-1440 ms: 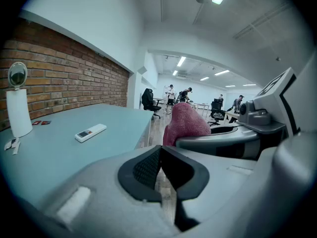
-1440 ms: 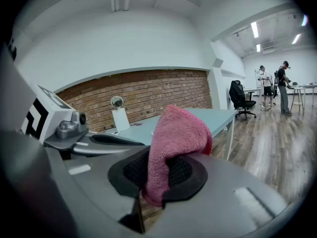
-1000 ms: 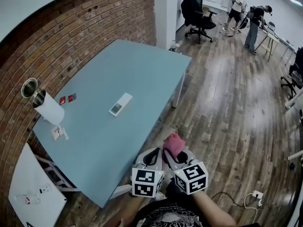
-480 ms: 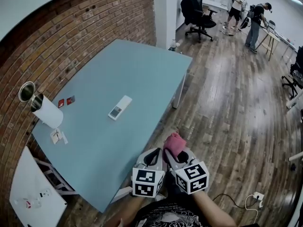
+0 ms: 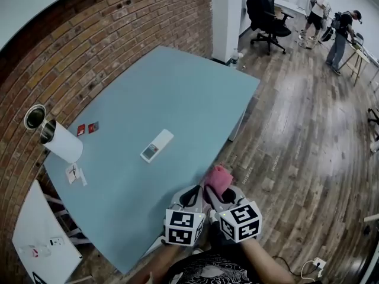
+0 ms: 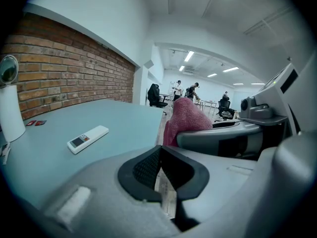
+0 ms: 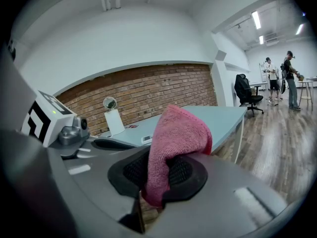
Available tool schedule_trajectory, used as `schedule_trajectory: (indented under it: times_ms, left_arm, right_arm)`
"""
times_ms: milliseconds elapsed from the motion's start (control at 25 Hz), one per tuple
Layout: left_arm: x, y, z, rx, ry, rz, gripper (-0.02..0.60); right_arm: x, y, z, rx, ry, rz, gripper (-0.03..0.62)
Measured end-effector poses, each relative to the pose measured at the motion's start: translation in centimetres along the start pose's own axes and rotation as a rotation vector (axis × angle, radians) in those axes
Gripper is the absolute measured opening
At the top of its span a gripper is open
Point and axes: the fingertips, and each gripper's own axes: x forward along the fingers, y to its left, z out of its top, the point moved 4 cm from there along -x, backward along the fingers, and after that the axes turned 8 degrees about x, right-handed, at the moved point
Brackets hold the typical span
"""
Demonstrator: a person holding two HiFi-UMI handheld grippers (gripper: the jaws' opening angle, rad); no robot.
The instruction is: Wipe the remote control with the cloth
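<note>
Head view: remote [image 5: 157, 145] mid-tabletop [image 5: 177, 81], ahead-left of claws, long axis slanting toward far right corner. Left claw [image 5: 192, 191] nearer, pressed together, empty. Right claw [image 5: 222, 193] pinching cloth [image 5: 218, 177] by near edge.

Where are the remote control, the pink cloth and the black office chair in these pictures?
remote control [image 5: 157, 146]: head view, middle of its white body.
pink cloth [image 7: 176, 133]: right gripper view, its bunched upper fold.
black office chair [image 5: 259, 3]: head view, its backrest.
</note>
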Motion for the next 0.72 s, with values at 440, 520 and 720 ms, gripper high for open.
schedule_trajectory:
  times_ms: [440, 520, 720]
  left_arm:
    - [3.6, 7.0, 0.5, -0.094, 0.056, 0.181, 0.000]
    - [3.7, 8.6, 0.6, -0.105, 0.063, 0.229, 0.000]
    - [3.5, 12.0, 0.1, -0.124, 0.100, 0.332, 0.000]
  right_arm:
    - [8.8, -0.6, 3.2, -0.073, 0.125, 0.250, 0.063]
    - [10.5, -0.2, 3.8, -0.082, 0.147, 0.302, 0.063]
    - [13.8, 0.9, 4.3, -0.107, 0.211, 0.427, 0.062]
